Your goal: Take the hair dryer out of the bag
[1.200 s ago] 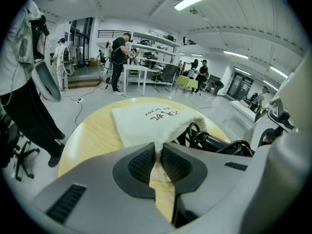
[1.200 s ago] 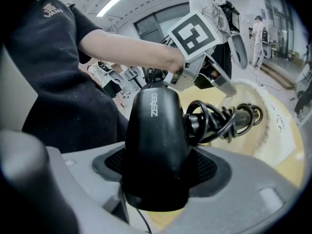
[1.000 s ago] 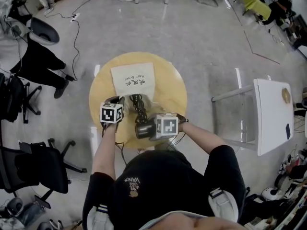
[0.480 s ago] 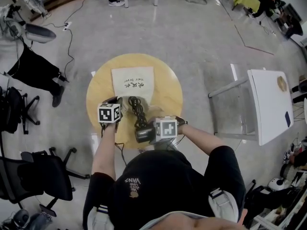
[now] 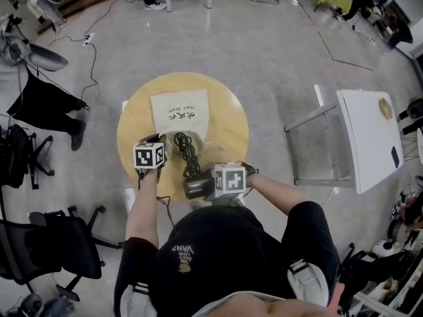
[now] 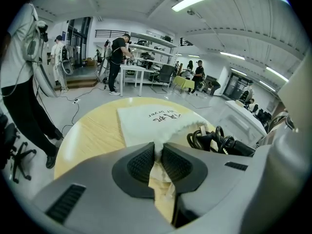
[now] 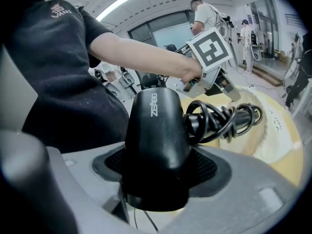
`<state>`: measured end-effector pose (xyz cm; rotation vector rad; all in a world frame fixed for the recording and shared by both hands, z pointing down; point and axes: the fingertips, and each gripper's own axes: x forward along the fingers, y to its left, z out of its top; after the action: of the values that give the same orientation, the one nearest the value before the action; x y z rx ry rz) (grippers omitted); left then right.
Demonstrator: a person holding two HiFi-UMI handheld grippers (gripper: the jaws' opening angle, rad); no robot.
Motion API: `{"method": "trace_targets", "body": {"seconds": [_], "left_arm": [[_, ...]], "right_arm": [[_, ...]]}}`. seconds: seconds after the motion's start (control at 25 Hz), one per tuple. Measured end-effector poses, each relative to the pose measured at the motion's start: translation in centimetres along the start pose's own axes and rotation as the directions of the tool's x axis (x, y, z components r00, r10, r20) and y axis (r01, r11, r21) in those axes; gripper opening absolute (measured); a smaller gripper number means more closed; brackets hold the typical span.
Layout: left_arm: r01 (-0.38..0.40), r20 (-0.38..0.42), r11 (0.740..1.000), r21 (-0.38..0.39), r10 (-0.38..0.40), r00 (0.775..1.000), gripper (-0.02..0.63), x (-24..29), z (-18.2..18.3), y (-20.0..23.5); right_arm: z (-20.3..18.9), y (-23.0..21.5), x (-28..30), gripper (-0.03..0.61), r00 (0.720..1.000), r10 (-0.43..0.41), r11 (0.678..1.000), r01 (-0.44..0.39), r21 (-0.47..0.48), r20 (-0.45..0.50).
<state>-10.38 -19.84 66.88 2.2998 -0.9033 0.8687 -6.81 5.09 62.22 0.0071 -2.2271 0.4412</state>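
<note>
Your hair dryer (image 7: pixel 156 140) hangs over the near edge of the table (image 5: pixel 228 121), its black barrel clamped in your right tool (image 5: pixel 210 183) and its cord-wrapped handle (image 7: pixel 222 118) trailing toward the mouth of the white cloth bag (image 6: pixel 151 121). It looks rigid, glossy and fairly hefty, so it may slip; gripping nearer the handle should be steadier. Your left tool (image 6: pixel 158 155) is pinched on the bag's soft hem.

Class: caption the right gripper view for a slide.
Right hand-held gripper clamps a black hair dryer with its cord coiled.
</note>
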Motion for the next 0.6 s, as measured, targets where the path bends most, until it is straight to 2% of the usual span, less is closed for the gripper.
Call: {"method": "trace_targets", "body": {"seconds": [0.4, 0.6], "left_arm": [[0.000, 0.031, 1.000, 0.031, -0.001, 1.000, 0.071, -1.0, -0.3, -0.5], [0.009, 0.066, 0.999, 0.034, -0.012, 0.998, 0.078, -2.1, -0.2, -0.9]], "right_arm": [[1.3, 0.9, -1.2, 0.351, 0.997, -0.049, 0.999, 0.049, 0.010, 0.051], [2.3, 1.4, -1.6, 0.351, 0.992, -0.071, 0.997, 0.068, 0.028, 0.108]]}}
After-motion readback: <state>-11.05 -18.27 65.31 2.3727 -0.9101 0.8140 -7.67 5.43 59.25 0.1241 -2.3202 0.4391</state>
